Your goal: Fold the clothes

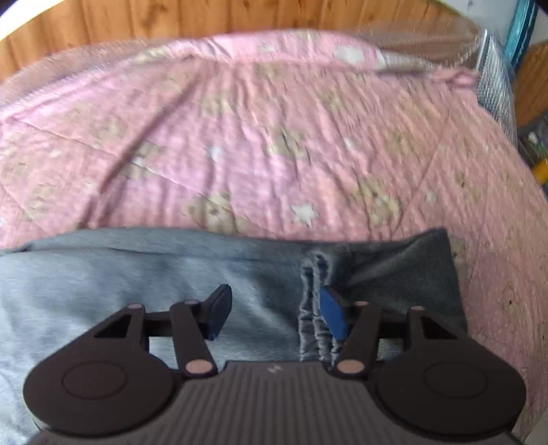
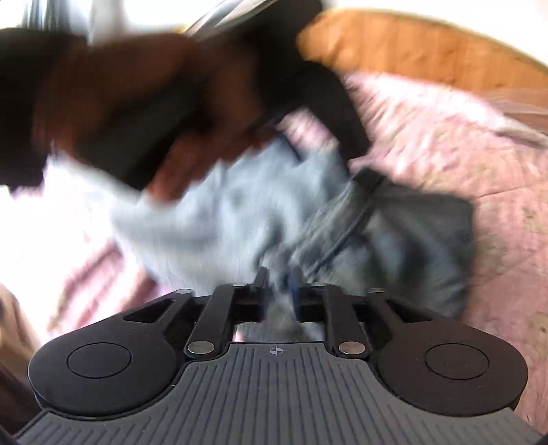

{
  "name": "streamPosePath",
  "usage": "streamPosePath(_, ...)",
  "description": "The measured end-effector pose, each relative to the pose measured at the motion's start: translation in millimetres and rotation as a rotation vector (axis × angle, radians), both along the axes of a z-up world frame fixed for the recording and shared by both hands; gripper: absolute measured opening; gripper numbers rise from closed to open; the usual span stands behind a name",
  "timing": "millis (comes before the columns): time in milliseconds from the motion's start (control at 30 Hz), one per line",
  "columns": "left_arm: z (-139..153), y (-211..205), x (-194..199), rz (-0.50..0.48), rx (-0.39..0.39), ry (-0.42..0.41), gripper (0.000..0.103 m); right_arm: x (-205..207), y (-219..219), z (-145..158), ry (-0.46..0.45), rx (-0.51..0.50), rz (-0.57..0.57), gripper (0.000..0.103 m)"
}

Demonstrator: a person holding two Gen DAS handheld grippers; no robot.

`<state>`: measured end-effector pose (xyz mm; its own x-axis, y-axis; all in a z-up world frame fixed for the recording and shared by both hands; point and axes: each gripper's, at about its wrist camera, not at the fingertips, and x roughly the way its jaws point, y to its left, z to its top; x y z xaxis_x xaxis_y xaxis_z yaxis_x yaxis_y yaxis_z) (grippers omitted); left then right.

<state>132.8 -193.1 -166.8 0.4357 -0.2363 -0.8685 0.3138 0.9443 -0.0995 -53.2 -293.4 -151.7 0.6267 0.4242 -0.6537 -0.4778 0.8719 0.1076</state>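
There are two grippers, one in each view. In the left wrist view, the left gripper [image 1: 275,313] sits low in the middle of the frame. Its two blue pads [image 1: 331,316] stand wide apart and hold nothing. Just under them lies one grey garment [image 1: 137,274]. It fills the lower part of the frame, and its long side runs from left to right. A gathered seam [image 1: 313,301] runs up and down beside the right pad. The right end of the cloth is darker grey.

In the right wrist view, the right gripper [image 2: 279,291] is low in the middle. Its jaws are pulled close together, pinching a fold of the grey garment [image 2: 239,212]. From there the cloth runs up toward the upper left of the frame, with a darker part [image 2: 421,236] lying to the right. This view is very blurry.

Behind the garment is one pink blanket [image 1: 274,137] with teddy bears and stars. A blurry hand [image 2: 130,102] with a black handle blocks the upper left of the right wrist view. At the top is a wooden board [image 1: 205,17].
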Motion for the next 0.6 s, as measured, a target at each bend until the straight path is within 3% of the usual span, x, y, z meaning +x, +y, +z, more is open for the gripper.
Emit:
streamPosePath(67, 16, -2, -11, -0.057, -0.060, -0.026, 0.057, 7, -18, 3, -0.002, 0.016, -0.110, 0.034)
streamPosePath(100, 14, -8, -17, -0.098, -0.054, -0.018, 0.057, 14, -24, -1, 0.013, 0.016, -0.162, 0.034)
streamPosePath(167, 1, -26, -28, -0.189, -0.009, 0.017, 0.056, 33, -36, -15, 0.080, 0.002, -0.224, 0.030)
streamPosePath(233, -15, -37, -39, -0.246, 0.058, 0.051, 0.048, 40, -45, -34, 0.171, -0.012, -0.200, 0.027)
streamPosePath(267, -26, -38, -45, -0.241, 0.113, 0.066, 0.041, 42, -48, -43, 0.231, -0.012, -0.164, 0.027)
streamPosePath(300, -35, -33, -50, -0.233, 0.116, 0.096, 0.041, 39, -50, -43, 0.237, -0.004, -0.143, 0.027)
streamPosePath(367, -45, -21, -59, -0.214, 0.059, 0.154, 0.042, 31, -55, -38, 0.237, 0.001, -0.133, 0.027)
streamPosePath(433, -49, -12, -64, -0.200, 0.028, 0.154, 0.043, 28, -63, -39, 0.223, 0.037, -0.175, 0.028)
streamPosePath(467, -48, -11, -63, -0.195, 0.018, 0.149, 0.038, 30, -67, -38, 0.209, 0.055, -0.205, 0.030)
streamPosePath(500, -46, -9, -62, -0.182, 0.002, 0.154, 0.025, 31, -71, -36, 0.194, 0.072, -0.236, 0.030)
streamPosePath(533, -45, -6, -59, -0.165, -0.015, 0.163, 0.019, 33, -71, -37, 0.175, 0.087, -0.258, 0.031)
streamPosePath(600, -42, 2, -53, -0.118, -0.060, 0.195, 0.014, 34, -70, -37, 0.170, 0.103, -0.266, 0.032)
